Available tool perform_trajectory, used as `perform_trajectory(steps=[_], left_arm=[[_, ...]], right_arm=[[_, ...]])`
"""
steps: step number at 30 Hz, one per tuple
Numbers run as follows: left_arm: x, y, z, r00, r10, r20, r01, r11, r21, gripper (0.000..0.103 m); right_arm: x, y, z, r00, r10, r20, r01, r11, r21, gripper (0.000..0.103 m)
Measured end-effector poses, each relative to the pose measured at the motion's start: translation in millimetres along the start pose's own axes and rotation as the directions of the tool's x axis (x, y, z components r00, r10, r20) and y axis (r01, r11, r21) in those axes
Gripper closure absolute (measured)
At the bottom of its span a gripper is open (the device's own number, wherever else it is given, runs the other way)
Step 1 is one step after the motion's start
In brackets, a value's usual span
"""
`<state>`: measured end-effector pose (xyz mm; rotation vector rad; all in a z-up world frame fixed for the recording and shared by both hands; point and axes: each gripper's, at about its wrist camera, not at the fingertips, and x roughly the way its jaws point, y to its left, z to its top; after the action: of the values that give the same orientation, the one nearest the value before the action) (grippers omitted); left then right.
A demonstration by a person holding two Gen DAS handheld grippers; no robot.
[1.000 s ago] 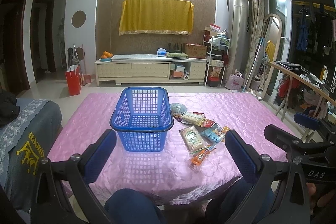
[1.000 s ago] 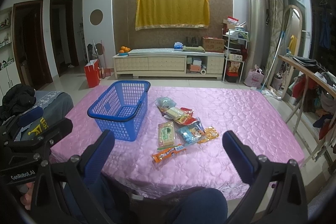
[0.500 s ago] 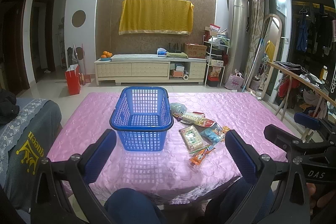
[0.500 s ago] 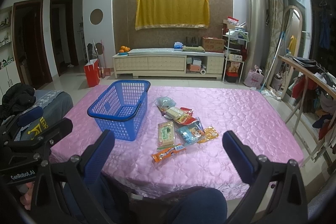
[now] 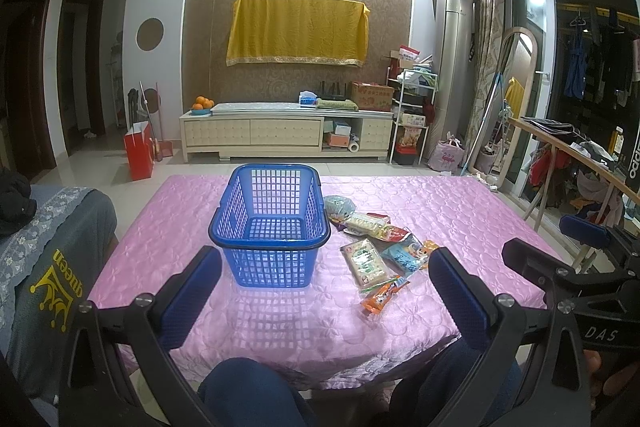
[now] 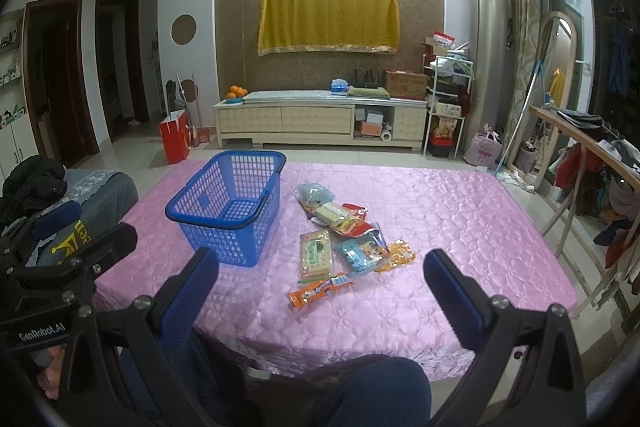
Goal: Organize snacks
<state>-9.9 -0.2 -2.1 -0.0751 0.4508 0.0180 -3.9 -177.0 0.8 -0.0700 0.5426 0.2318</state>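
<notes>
While both grippers, left [image 5: 325, 294] and right [image 6: 320, 289], hover with fingers spread wide and holding nothing, the blue basket [image 5: 271, 223] stands beyond the left fingers, snack packets [image 6: 345, 238] scattered just right of it.

One blue basket [image 6: 232, 205] — about seven snack packets [image 6: 344, 235], overlapping — two claws [image 6: 320, 291].

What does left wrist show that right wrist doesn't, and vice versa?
Only the left wrist view shows the right gripper from the side, at its right edge. Only the right wrist view shows the left gripper, at its left edge, and a white cabinet by the doorway. Both show the empty basket on the pink table, the snacks beside it, and open fingers holding nothing.
</notes>
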Motion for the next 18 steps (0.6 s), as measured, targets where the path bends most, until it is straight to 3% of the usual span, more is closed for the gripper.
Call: perform_trajectory(steps=[18], left_arm=[[12.1,-7.3,12.2,1.0,-0.021,-0.001,0.021,1.0,0.015,0.001]], right_arm=[[11.2,-11.3,18.3,1.0,-0.002,0.013,0.002,1.0,0.002,0.0]])
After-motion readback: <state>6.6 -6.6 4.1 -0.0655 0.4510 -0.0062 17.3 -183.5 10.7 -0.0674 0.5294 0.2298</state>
